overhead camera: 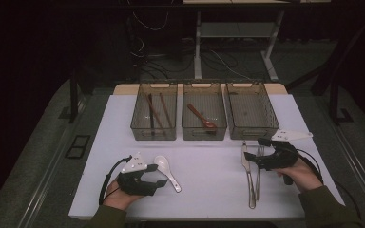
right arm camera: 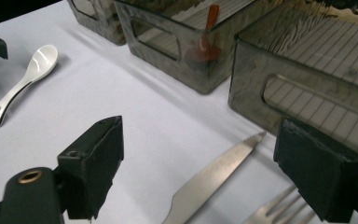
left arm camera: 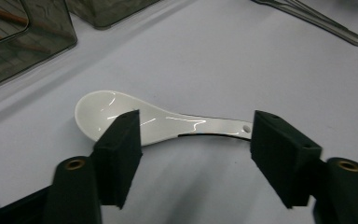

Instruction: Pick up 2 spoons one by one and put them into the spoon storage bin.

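A white ceramic spoon [overhead camera: 167, 172] lies on the white table, bowl to the far left, handle toward the near right. My left gripper [overhead camera: 160, 182] rests open right beside it; in the left gripper view the spoon [left arm camera: 158, 122] lies just past the gripper [left arm camera: 198, 142], between its spread jaws. A metal knife [overhead camera: 248, 176] and fork [overhead camera: 259, 175] lie side by side at the right. My right gripper [overhead camera: 255, 148] hovers open over their far ends; the knife blade [right arm camera: 214, 179] and fork tines [right arm camera: 284, 211] sit between the jaws of this gripper [right arm camera: 200, 156].
Three smoky clear bins stand in a row at the back: the left bin [overhead camera: 138, 124] holds chopsticks [overhead camera: 158, 111], the middle bin [overhead camera: 187, 129] a reddish-brown spoon [overhead camera: 201, 116], and the right bin [overhead camera: 269, 124] looks empty. Bare table lies between the two grippers.
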Tool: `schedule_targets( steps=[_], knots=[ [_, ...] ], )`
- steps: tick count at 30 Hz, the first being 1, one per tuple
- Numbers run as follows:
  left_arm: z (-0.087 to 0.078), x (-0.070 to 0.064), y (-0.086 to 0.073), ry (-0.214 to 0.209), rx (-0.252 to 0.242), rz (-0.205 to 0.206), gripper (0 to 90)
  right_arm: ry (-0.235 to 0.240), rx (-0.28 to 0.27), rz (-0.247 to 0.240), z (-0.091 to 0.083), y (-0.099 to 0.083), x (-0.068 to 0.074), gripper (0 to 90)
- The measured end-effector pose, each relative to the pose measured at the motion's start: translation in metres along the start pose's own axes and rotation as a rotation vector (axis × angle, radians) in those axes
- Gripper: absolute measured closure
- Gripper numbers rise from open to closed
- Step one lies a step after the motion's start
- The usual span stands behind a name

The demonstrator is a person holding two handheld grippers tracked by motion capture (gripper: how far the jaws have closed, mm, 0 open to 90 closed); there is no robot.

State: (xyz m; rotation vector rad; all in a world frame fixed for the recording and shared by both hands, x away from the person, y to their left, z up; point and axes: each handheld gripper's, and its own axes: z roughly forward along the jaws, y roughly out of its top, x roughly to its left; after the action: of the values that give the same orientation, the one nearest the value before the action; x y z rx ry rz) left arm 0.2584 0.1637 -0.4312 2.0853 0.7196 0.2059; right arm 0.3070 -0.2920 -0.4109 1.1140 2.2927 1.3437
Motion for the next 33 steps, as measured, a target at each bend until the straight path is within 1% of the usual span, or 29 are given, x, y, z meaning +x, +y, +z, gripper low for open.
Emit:
schedule_targets(
  steps=[4,6,9,14,16,18,22,25,27,30,33],
  knots=[
    [-0.001,0.000,0.000,-0.003,0.013,-0.008,51.2,0.007,-0.013,-0.012,-0.005,-0.010,0.003,15.8],
    [-0.001,0.000,0.000,-0.007,0.019,-0.009,56.5,0.010,-0.018,-0.019,-0.006,-0.015,0.005,15.8],
    [-0.001,-0.001,0.000,-0.016,0.031,-0.005,64.8,0.011,-0.035,-0.001,-0.008,-0.023,0.006,15.8],
    [0.001,-0.002,-0.001,-0.028,0.060,0.006,79.1,0.010,-0.023,-0.007,-0.009,-0.036,0.009,15.8],
    [0.002,-0.001,-0.001,-0.046,0.069,0.005,84.3,0.006,-0.020,-0.005,-0.010,-0.038,0.010,15.8],
    [0.003,-0.001,-0.002,-0.053,0.081,-0.004,88.2,0.007,-0.016,-0.010,-0.010,-0.040,0.010,15.8],
    [0.008,-0.001,-0.004,-0.069,0.126,0.008,89.0,-0.002,0.004,-0.025,-0.010,-0.044,0.011,15.8],
    [0.013,-0.001,-0.005,-0.077,0.157,0.024,89.0,0.000,0.005,-0.025,-0.009,-0.044,0.010,15.8],
    [0.017,-0.002,-0.003,-0.086,0.160,0.024,89.0,0.004,0.012,-0.030,-0.008,-0.044,0.010,15.8],
    [0.024,-0.004,0.001,-0.101,0.167,0.049,89.0,0.009,0.012,-0.039,-0.007,-0.044,0.011,15.8],
    [0.033,-0.007,0.007,-0.128,0.175,0.069,89.1,0.010,0.016,-0.038,-0.006,-0.044,0.011,15.8]
  ],
)
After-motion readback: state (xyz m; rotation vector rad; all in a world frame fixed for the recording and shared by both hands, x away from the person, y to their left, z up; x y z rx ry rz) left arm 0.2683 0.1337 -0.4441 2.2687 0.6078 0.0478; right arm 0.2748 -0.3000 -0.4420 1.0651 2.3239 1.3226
